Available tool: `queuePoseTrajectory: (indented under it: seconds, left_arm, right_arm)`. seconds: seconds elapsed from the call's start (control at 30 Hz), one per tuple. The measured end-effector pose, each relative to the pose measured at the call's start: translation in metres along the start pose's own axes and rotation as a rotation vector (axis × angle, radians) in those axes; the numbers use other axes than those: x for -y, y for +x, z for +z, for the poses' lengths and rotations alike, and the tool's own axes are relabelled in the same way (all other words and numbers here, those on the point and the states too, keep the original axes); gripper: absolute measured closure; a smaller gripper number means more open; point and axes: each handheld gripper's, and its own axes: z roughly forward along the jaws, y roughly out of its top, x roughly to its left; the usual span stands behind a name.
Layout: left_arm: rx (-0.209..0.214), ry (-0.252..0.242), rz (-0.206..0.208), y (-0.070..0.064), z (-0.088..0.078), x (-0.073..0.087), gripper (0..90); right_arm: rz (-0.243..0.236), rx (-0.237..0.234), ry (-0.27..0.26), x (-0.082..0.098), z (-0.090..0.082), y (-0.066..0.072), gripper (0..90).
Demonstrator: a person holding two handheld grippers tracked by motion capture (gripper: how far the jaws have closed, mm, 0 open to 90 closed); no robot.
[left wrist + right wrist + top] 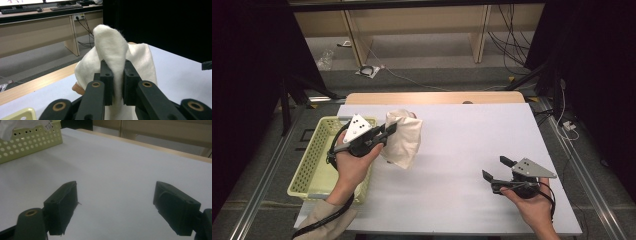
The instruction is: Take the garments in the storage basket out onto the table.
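Note:
A cream cloth [404, 137] hangs from my left gripper [388, 131], lifted over the table's left part beside the basket. In the left gripper view both black pads pinch a fold of the cream cloth [110, 50], which stands up above my left gripper [116, 72]; a tan patch shows at the cloth's lower edge. My right gripper [496, 168] rests low over the white table cover at the front right, jaws wide apart. In the right gripper view, my right gripper [115, 207] has nothing but bare white surface between its fingers.
A pale green perforated basket [312, 160] sits at the table's left edge, also seen as the basket [30, 141] far off. The white cover [462, 145] spreads over a wooden table. Metal rails run along both sides; desks and cables lie beyond.

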Motion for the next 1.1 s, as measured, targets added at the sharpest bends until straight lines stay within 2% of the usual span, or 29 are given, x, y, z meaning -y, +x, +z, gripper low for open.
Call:
queuePoseTrajectory:
  seconds: [0.4, 1.1]
  left_arm:
    - [0.018, 0.009, 0.000, -0.0051, 0.0035, 0.0019, 81.1]
    - [0.026, 0.014, 0.005, -0.0084, 0.0056, 0.0030, 81.1]
  right_arm:
    - [-0.005, 0.003, 0.000, -0.0001, -0.0001, -0.0003, 21.1]
    - [-0.007, 0.003, 0.000, -0.0003, -0.0005, -0.0002, 21.3]
